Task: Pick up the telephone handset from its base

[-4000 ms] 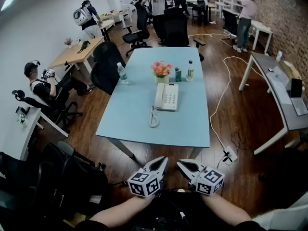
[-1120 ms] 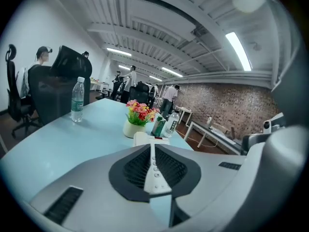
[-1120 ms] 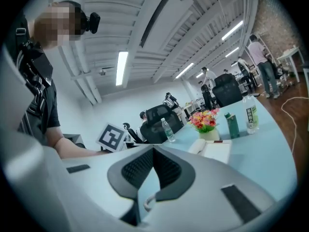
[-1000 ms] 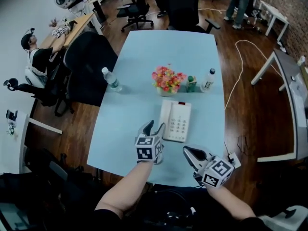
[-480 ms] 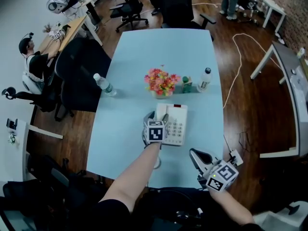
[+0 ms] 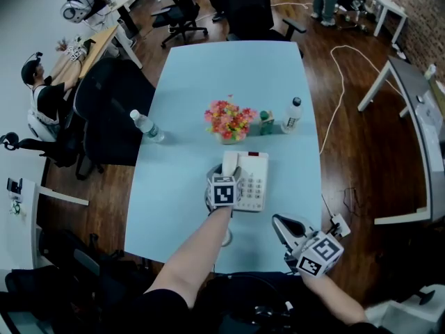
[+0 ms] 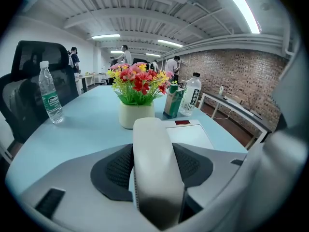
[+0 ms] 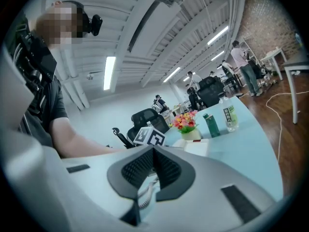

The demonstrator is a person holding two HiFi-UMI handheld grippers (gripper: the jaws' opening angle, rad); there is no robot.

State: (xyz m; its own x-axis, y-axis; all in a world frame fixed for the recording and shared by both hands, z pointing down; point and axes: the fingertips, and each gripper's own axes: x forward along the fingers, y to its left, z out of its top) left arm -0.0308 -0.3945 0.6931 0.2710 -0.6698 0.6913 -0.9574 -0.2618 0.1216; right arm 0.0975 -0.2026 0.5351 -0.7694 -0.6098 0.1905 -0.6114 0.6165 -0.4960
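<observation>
A white telephone base (image 6: 255,180) with a keypad lies on the light blue table (image 6: 174,200). The white handset (image 6: 230,163) rests in its cradle along the base's left side. My left gripper (image 6: 225,176) straddles the handset (image 7: 152,163), one dark pad on each side. Its jaws are closing, and a thin sliver of table still shows beside the left pad. Near the table's front edge my right gripper (image 6: 280,223) hangs shut and holds nothing. In the right gripper view the coiled cord (image 8: 145,190) shows below its pads.
Behind the phone stand a pot of flowers (image 6: 228,122), a green carton (image 6: 267,122) and a clear bottle (image 6: 291,115). A water bottle (image 6: 146,126) stands near the table's left edge. Black office chairs (image 6: 104,110) crowd the left side. A white cable (image 6: 334,103) trails on the floor to the right.
My left gripper has moved forward and down from the table's front onto the handset, which now sits between its jaws. The right gripper has barely moved.
</observation>
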